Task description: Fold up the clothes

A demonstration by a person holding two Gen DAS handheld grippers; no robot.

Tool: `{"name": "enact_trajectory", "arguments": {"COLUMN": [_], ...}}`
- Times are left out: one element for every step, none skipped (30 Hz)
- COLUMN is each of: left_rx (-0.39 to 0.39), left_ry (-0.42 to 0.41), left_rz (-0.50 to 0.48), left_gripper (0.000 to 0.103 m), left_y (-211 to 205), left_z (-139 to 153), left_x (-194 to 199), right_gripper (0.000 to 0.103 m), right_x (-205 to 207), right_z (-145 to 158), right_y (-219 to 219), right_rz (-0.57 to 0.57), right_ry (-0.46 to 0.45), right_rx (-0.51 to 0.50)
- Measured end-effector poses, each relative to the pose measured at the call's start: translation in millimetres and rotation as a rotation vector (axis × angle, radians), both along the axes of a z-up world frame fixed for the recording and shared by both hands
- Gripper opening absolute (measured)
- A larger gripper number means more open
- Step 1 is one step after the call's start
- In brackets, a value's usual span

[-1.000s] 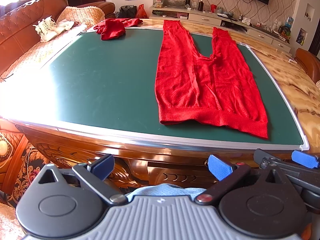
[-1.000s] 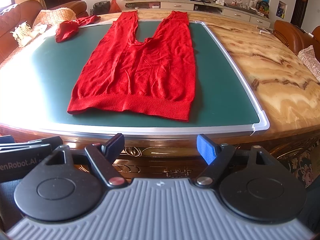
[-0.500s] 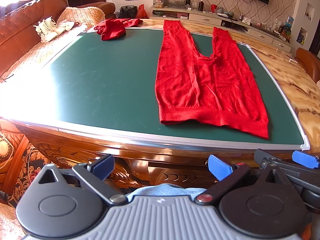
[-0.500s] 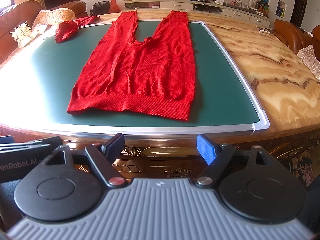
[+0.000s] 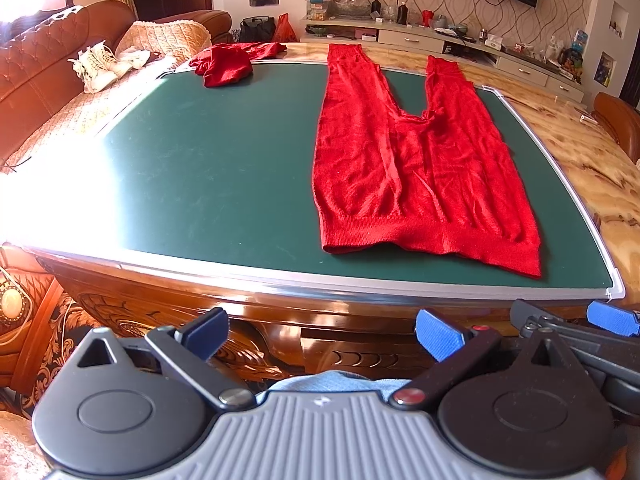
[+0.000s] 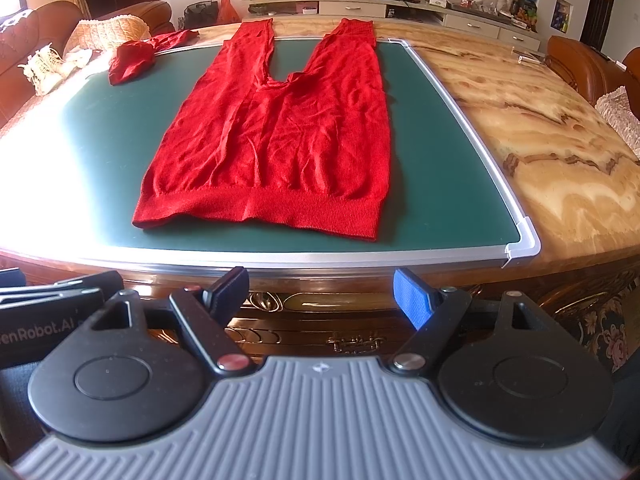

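Red knit trousers (image 5: pixel 420 168) lie flat on the green mat (image 5: pixel 208 168), waistband toward me and both legs pointing away; they also show in the right wrist view (image 6: pixel 280 148). A second crumpled red garment (image 5: pixel 226 65) lies at the mat's far left corner, also in the right wrist view (image 6: pixel 132 62). My left gripper (image 5: pixel 320 334) is open and empty, below the table's near edge, left of the waistband. My right gripper (image 6: pixel 322 296) is open and empty, below the near edge, in front of the waistband. Its blue fingertips (image 5: pixel 610 317) show in the left wrist view.
The mat (image 6: pixel 100 140) has a silver frame and lies on a marble-topped wooden table (image 6: pixel 560 152). A brown sofa (image 5: pixel 36 76) with white shoes (image 5: pixel 98 66) stands to the left. A cabinet (image 5: pixel 440 40) with clutter stands behind the table. Brown chairs (image 6: pixel 580 64) stand at the right.
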State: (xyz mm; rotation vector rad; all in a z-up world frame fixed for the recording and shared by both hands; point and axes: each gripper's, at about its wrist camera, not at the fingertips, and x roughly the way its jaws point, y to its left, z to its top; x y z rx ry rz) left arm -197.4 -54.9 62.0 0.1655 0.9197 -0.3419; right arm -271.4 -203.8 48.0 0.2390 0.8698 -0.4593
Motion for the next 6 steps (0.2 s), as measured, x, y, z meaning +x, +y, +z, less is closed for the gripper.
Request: {"name": "enact_trajectory", "arguments": {"left_rx": [-0.002,-0.006,-0.01,-0.014,-0.016,-0.017], "left_ry": [-0.002,0.0,0.005,0.011,0.017,0.022], "left_rz": [-0.003,-0.006,-0.007,-0.009,-0.009,-0.008], "left_gripper": [0.099,0.099,0.099,0.099,0.099,0.099], "left_y": [-0.2,0.0,0.3,0.6,0.8,1.1], "left_z": [0.0,-0.3,-0.6,-1.0,-1.4,-1.8], "left_x": [-0.1,0.4,1.1,1.8,2.6,3.0], "right_gripper": [0.087,0.087,0.087,0.087,0.087,0.087], "right_x": [0.1,0.2,0.2,0.3,0.4,0.5], "right_z": [-0.2,-0.4,-0.5,-0.7,-0.9,-1.0], "right_y": [0.0,0.0,-0.1,-0.5,-0.7,-0.7], "right_rz": [0.001,0.001,0.001,0.001,0.001,0.001], "right_ry": [0.001,0.001,0.001,0.001,0.002,0.002], "right_rx": [0.0,0.0,0.001,0.003,0.005,0.005]}}
